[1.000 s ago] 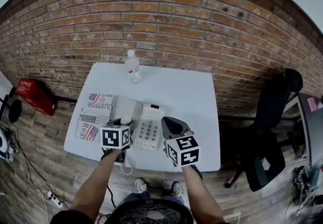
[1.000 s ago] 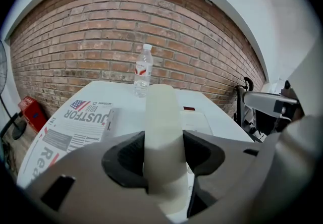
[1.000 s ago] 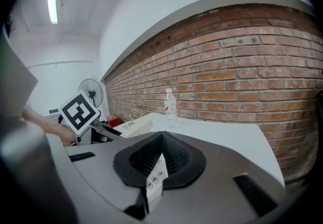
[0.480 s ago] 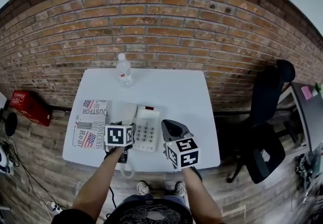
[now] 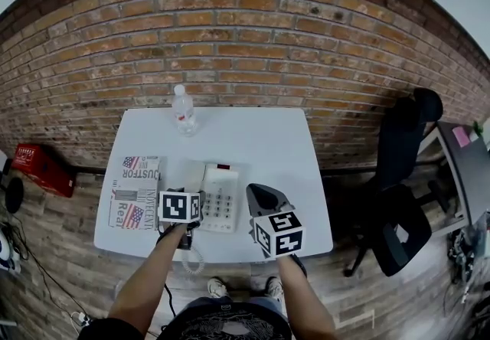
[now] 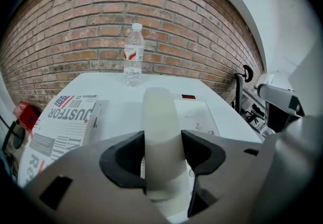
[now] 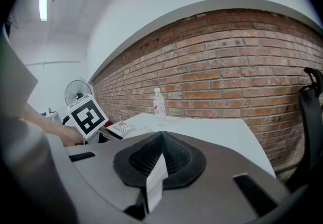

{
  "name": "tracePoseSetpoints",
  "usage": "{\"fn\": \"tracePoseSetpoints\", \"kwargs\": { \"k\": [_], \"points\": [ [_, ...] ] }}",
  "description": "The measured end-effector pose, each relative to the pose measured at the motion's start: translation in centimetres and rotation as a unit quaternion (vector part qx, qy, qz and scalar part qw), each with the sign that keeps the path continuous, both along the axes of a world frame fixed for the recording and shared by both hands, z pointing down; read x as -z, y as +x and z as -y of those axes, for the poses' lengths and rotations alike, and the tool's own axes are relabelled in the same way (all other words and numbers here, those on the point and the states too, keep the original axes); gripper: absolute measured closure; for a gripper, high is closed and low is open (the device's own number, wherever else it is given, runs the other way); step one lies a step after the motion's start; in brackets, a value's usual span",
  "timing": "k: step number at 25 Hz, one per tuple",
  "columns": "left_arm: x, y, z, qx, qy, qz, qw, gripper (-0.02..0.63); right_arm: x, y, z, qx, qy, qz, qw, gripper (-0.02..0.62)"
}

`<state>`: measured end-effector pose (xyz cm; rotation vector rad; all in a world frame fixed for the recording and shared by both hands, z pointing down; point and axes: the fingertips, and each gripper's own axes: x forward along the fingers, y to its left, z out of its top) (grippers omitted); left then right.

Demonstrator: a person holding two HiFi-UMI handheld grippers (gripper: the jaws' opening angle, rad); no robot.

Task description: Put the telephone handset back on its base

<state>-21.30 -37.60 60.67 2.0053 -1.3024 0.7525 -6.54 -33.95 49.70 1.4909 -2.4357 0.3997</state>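
Nearest to us, the coiled cord [image 5: 191,258] hangs off the near edge of the white table [image 5: 260,139]. Just above it, the left gripper [image 6: 162,153] has its jaws closed on the cream handset [image 6: 160,127], which runs away from us between the pads. Compared with a second ago, the left gripper has hardly shifted against the phone. It stays over the near left part of the base [image 5: 220,197], and most of the apparent movement is our head camera tilting. So we judge the handset is still held rather than seated, lined up roughly along the cradle side, left of the keypad. We cannot tell whether it already touches the base.

The right gripper [image 7: 160,160] sits to the right of the phone, jaws pressed together with nothing between them, and it has kept that spot too. It plays no part yet.

Left of the base lies a newspaper [image 5: 134,193]. Farther off, a water bottle [image 5: 182,110] stands near the far edge of the table, in front of the brick wall [image 5: 245,40]. What remains is lowering the handset and letting go.
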Motion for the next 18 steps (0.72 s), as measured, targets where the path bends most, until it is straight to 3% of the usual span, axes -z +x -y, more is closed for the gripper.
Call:
{"fn": "tracePoseSetpoints", "kwargs": {
  "k": [8, 18],
  "points": [
    [0.5, -0.1, -0.1, -0.014, 0.001, -0.025, 0.9996, 0.362, -0.2, -1.3, -0.1, 0.013, -0.002, 0.001, 1.000, 0.595],
    [5.2, -1.0, 0.9, -0.026, 0.056, -0.035, 0.9975, 0.360, 1.0, -1.6, 0.0, 0.017, 0.009, -0.005, 1.000, 0.595]
  ]
}}
